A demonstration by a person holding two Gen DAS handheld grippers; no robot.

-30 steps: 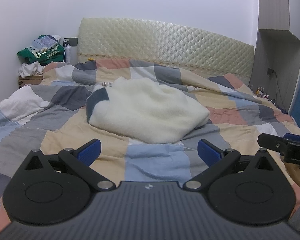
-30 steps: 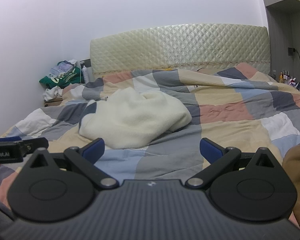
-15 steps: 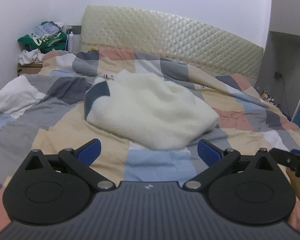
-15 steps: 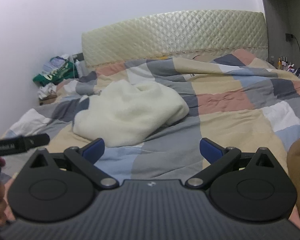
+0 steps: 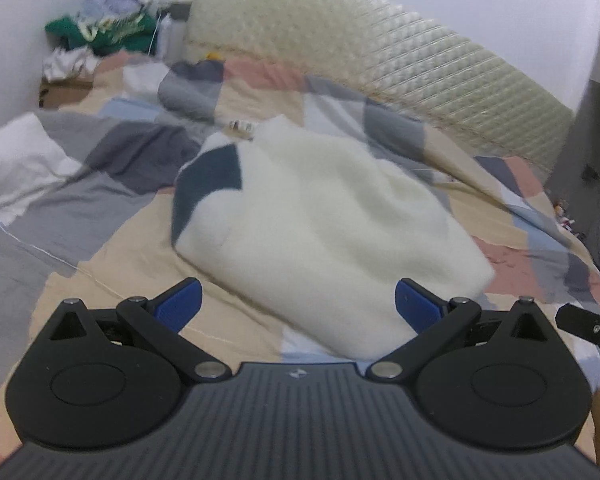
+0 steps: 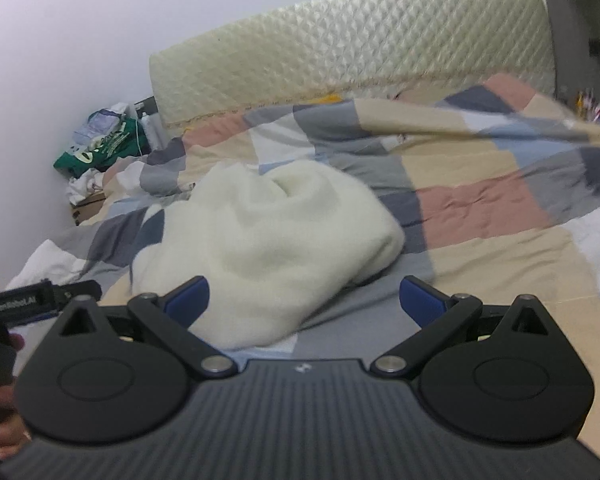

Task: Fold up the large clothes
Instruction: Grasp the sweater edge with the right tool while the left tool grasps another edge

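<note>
White walls back a bed (image 5: pixel 100 240) covered by a patchwork quilt (image 6: pixel 480 208) of beige, grey, pink and pale blue squares, with a cream quilted headboard (image 5: pixel 380 64) at its far end. Near the middle of the quilt lies a crumpled cream fleece garment (image 5: pixel 328 232) showing a dark blue-grey patch at one corner. Beside the headboard, a heap of green and white clothes (image 6: pixel 100 148) sits in the corner. Both tools hover just short of the fleece: the left gripper (image 5: pixel 296 306) and the right gripper (image 6: pixel 304 300) each have blue-tipped fingers spread wide, holding nothing.
</note>
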